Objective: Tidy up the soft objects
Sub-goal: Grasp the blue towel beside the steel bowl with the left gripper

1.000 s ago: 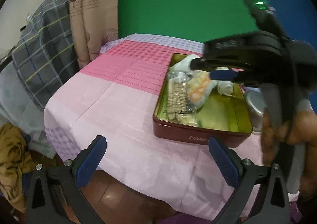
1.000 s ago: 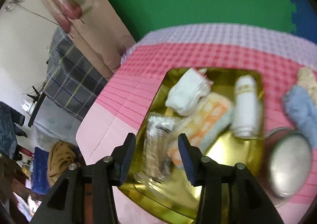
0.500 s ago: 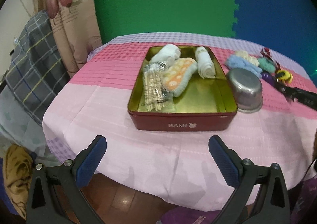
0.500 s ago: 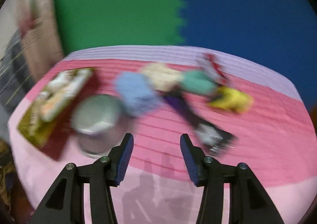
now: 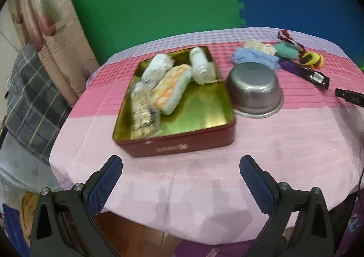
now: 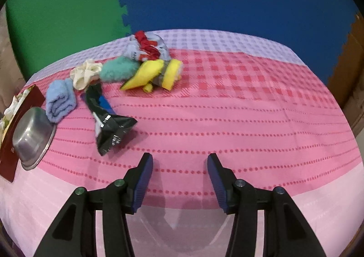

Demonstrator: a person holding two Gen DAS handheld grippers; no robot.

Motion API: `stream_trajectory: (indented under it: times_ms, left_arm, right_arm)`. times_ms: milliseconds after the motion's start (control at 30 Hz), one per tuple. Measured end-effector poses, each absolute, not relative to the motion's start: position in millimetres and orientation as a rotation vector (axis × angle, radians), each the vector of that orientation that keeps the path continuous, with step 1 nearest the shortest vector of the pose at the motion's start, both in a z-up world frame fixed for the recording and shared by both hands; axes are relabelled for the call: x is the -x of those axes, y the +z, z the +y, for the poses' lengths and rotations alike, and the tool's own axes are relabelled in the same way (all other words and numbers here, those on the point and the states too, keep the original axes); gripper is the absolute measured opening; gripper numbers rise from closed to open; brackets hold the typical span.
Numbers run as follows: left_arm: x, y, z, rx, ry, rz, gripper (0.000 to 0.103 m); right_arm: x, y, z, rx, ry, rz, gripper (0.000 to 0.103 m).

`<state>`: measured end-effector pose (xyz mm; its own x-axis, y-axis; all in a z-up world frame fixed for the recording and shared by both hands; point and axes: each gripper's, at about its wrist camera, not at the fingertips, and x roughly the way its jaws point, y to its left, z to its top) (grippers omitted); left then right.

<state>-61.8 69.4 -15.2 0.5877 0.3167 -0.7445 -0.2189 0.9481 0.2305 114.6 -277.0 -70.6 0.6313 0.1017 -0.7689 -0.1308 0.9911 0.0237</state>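
Note:
A red tin (image 5: 177, 145) with a gold inside holds two white rolls (image 5: 202, 68), an orange patterned cloth (image 5: 170, 88) and a crinkly packet (image 5: 143, 109). My left gripper (image 5: 180, 166) is open and hovers at the table's near edge, short of the tin. My right gripper (image 6: 180, 161) is open with nothing between its fingers, above bare pink cloth. Beyond it to the left lie a folded blue towel (image 6: 60, 101), a cream cloth (image 6: 85, 73), a teal fluffy piece (image 6: 119, 68) and a yellow plush (image 6: 147, 73).
An upturned steel bowl (image 6: 31, 136) sits right beside the tin (image 6: 9, 143). A black and blue packet (image 6: 109, 125) lies near the right gripper's left finger. A red rope on a printed pouch (image 6: 145, 49) is at the back. Foam wall panels stand behind the table.
My right gripper has swung from above the tin over to the right side of the table, with its jaws a little wider. The left gripper shifted right and rolled, so the tin now looks tilted.

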Motion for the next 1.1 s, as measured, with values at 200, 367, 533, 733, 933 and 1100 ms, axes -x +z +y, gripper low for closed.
stream_trajectory:
  times_ms: [200, 367, 533, 733, 933, 1100]
  left_arm:
    - [39.2, -12.9, 48.1, -0.145, 0.27, 0.897, 0.102]
    - [18.8, -15.4, 33.7, -0.145, 0.222, 0.929, 0.102]
    - [-0.3, -13.8, 19.4, -0.141, 0.156, 0.937, 0.102]
    - [-31.8, -6.5, 7.1, -0.091, 0.054, 0.954, 0.102]
    - [-74.9, -1.5, 6.0, 0.016, -0.017, 1.007, 0.102]
    - [-118.0, 2.1, 5.1, 0.11, -0.054, 1.044, 0.102]
  right_arm:
    - [-114.1, -70.2, -280.8, 0.004, 0.173, 0.881, 0.064]
    - [-113.4, -70.8, -287.3, -0.055, 0.198, 0.873, 0.071]
    - [-113.4, -71.0, -288.5, -0.075, 0.211, 0.871, 0.072]
    - [-113.6, -71.1, -289.1, -0.094, 0.242, 0.87, 0.075]
    - [-113.1, -71.2, -292.2, -0.124, 0.264, 0.868, 0.077]
    - [-113.1, -71.4, -291.8, -0.134, 0.284, 0.868, 0.079]
